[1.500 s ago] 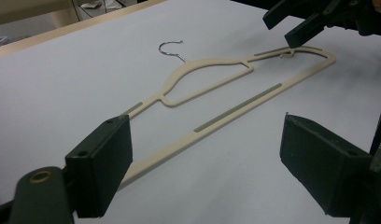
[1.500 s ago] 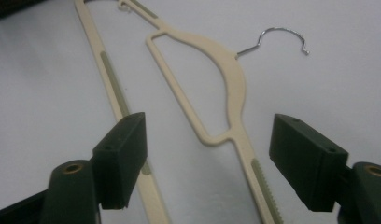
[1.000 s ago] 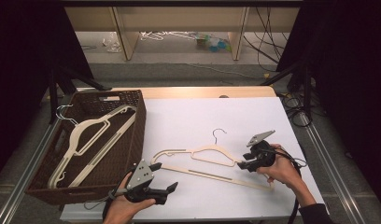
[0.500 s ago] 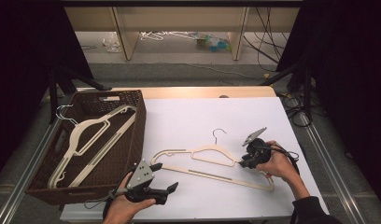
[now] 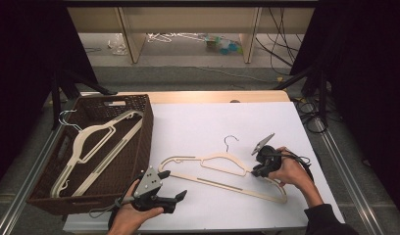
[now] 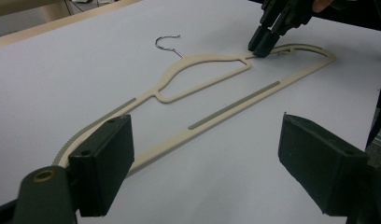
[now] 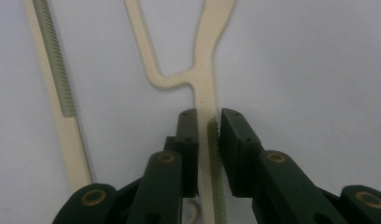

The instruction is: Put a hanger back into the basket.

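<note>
Hanger (image 5: 222,169) lies flat on the white tabletop (image 5: 212,122), hook pointing away from me, just right of the wicker basket (image 5: 139,142) that already has another hanger (image 5: 97,142) in it. My right gripper (image 7: 208,122) is down on the hanger's right shoulder arm, jaws straddling the ribbed non-slip strip, narrow gap each side, not clamped yet as far as I can tell. Left gripper (image 6: 205,154) is wide open, hovering just short of the hanger's left end, holding nothing. My read: thin plastic, light, fairly stiff but will flex along its length, so a one-end pinch may droop or twist. Ribbed strip is the best grip point; the smooth parts look slippery. Lying flat, the edge gives little to bite, so the jaws need to be low.
</note>
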Tool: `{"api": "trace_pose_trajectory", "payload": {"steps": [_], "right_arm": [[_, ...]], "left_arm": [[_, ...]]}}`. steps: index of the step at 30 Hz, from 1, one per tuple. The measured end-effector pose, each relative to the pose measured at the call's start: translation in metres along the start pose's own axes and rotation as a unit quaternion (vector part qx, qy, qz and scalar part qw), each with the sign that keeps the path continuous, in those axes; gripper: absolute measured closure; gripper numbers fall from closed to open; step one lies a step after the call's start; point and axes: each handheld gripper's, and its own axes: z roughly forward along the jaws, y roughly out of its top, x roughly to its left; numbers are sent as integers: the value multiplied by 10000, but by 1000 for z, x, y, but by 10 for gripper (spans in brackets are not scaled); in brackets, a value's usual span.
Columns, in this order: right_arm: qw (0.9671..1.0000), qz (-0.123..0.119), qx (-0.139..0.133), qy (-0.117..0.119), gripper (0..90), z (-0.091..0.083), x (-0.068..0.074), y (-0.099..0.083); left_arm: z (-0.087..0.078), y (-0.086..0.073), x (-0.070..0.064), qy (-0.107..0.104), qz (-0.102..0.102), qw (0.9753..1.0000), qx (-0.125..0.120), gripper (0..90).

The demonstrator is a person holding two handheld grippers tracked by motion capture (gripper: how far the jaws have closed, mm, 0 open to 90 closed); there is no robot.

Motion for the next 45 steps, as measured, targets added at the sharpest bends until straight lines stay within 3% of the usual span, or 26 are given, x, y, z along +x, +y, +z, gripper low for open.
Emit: {"api": "trace_pose_trajectory", "payload": {"steps": [13,17,18,20,21,23,26,28,30,31,35,38,39,42,43,44,45], "right_arm": [[10000,-66,3,1,789,0,0,0],[9999,-149,-19,-2,791,-1,1,-1],[9999,-152,24,25,793,-2,2,0],[9998,-185,44,91,793,-3,4,-1],[9997,-200,37,117,793,-3,5,-1],[9997,-184,50,151,793,-4,6,-2],[9996,-239,30,125,792,-8,9,-3],[9996,-251,16,129,792,-10,10,-3],[9996,-264,5,125,792,-13,12,-4],[9995,-302,-35,119,792,-16,13,-5],[9994,-299,-123,89,792,-23,14,-5],[9993,-360,-116,23,792,-27,16,-4],[9992,-386,-106,33,792,-28,16,-3],[9992,-383,-120,46,792,-30,17,-2],[9992,-381,-112,60,793,-30,17,-2],[9991,-388,-143,28,793,-31,18,-2],[9991,-410,-141,23,793,-31,18,-1]], "left_arm": [[20,14,3,-42,29,10000,35,197],[36,21,3,51,53,9998,197,208],[45,26,4,155,157,9992,339,231],[56,32,6,256,153,9989,353,244],[60,35,9,242,221,9983,481,249],[67,38,10,307,138,9983,476,255],[86,44,17,380,371,9957,761,260],[99,44,18,333,318,9952,867,267],[111,46,18,393,486,9934,957,282],[120,49,21,362,566,9911,1151,283],[136,54,29,362,597,9884,1348,289],[149,55,35,308,474,9876,1466,299],[153,56,37,283,524,9865,1529,299],[164,56,35,187,569,9862,1541,308],[167,56,34,136,574,9854,1600,316],[173,58,32,54,717,9823,1729,322],[177,60,31,106,691,9831,1693,313]]}}
